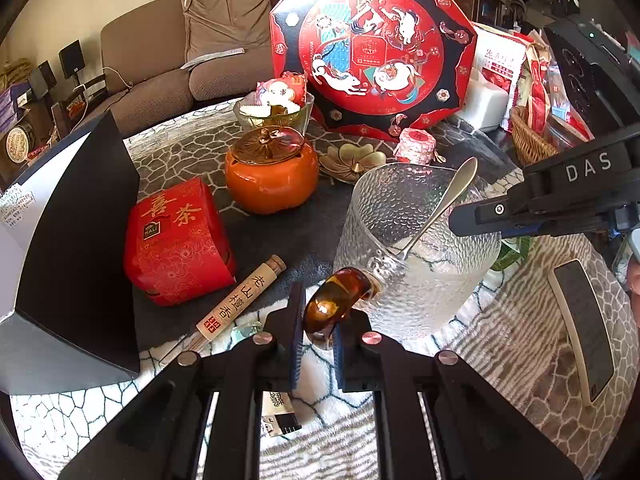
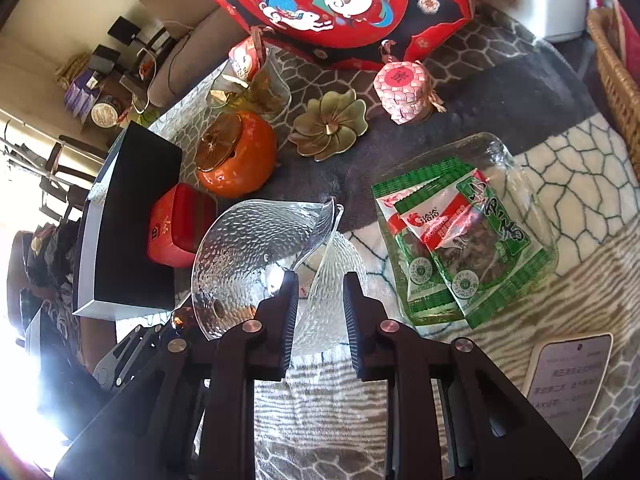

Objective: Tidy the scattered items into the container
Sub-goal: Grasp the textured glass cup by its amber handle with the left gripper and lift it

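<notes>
On the patterned cloth (image 1: 180, 144), glass pitcher (image 1: 416, 248) holds a spoon (image 1: 440, 204).

A clear glass pitcher (image 1: 416, 248) is showing a hammered, dimpled texture and an amber handle (image 1: 334, 300). The pumpkin-shaped jar (image 1: 272, 178) is glowing orange under a brown ribbed lid. The tea box (image 1: 176, 240) is wearing red with gold characters; the snack packets (image 2: 460, 240) are showing green, white and red.
</notes>
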`<state>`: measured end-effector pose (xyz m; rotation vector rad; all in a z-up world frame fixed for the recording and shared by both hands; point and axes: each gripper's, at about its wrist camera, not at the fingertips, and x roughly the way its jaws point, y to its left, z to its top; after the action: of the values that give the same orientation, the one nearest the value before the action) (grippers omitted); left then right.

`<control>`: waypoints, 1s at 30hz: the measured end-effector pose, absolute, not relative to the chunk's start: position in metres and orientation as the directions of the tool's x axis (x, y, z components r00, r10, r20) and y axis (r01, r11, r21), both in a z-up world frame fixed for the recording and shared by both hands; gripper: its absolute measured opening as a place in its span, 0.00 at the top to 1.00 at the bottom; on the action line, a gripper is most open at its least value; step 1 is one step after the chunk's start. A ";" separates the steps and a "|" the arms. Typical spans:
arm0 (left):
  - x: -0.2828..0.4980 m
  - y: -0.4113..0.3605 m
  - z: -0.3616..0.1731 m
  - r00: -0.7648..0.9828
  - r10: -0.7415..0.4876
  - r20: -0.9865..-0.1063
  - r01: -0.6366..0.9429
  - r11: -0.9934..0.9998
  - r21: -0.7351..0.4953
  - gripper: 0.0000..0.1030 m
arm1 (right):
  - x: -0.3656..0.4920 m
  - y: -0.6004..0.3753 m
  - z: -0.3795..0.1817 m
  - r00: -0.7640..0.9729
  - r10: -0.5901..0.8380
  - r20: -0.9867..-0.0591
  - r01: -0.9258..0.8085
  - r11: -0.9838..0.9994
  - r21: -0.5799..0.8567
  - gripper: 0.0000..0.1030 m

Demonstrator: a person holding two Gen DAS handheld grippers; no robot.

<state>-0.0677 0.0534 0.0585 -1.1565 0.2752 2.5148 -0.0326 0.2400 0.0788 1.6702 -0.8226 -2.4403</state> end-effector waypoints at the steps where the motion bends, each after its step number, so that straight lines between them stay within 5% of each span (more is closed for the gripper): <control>1: -0.066 0.055 0.060 -0.600 0.237 -0.764 -0.403 -0.914 0.033 0.89 | -0.030 0.240 0.082 -0.407 -0.349 -0.844 -0.230 -0.855 0.465 0.79; 6: -0.055 0.052 0.082 -0.600 0.267 -0.754 -0.398 -0.917 -0.008 0.89 | -0.016 0.233 0.121 -0.428 -0.342 -0.836 -0.178 -0.875 0.449 0.79; 12: -0.045 0.016 0.138 -0.621 0.287 -0.729 -0.356 -0.932 -0.064 0.90 | -0.017 0.190 0.200 -0.462 -0.355 -0.813 -0.054 -0.904 0.425 0.94; 15: -0.049 -0.009 0.155 -0.669 0.264 -0.695 -0.319 -0.946 -0.052 0.90 | -0.027 0.166 0.186 -0.364 -0.424 -0.829 -0.075 -0.874 0.480 0.99; 21: -0.040 -0.005 0.099 -0.593 0.199 -0.780 -0.305 -0.952 -0.011 0.88 | -0.007 0.163 0.121 -0.302 -0.421 -0.856 -0.131 -0.871 0.474 0.99; 30: 0.011 -0.009 0.084 -0.606 0.187 -0.773 -0.368 -0.928 0.064 0.89 | 0.016 0.174 0.098 -0.317 -0.414 -0.853 -0.177 -0.858 0.482 0.60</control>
<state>0.0111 -0.0090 0.0838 -1.1898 0.3120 2.5473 0.0155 0.1737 0.0980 1.7359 -0.7633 -2.3087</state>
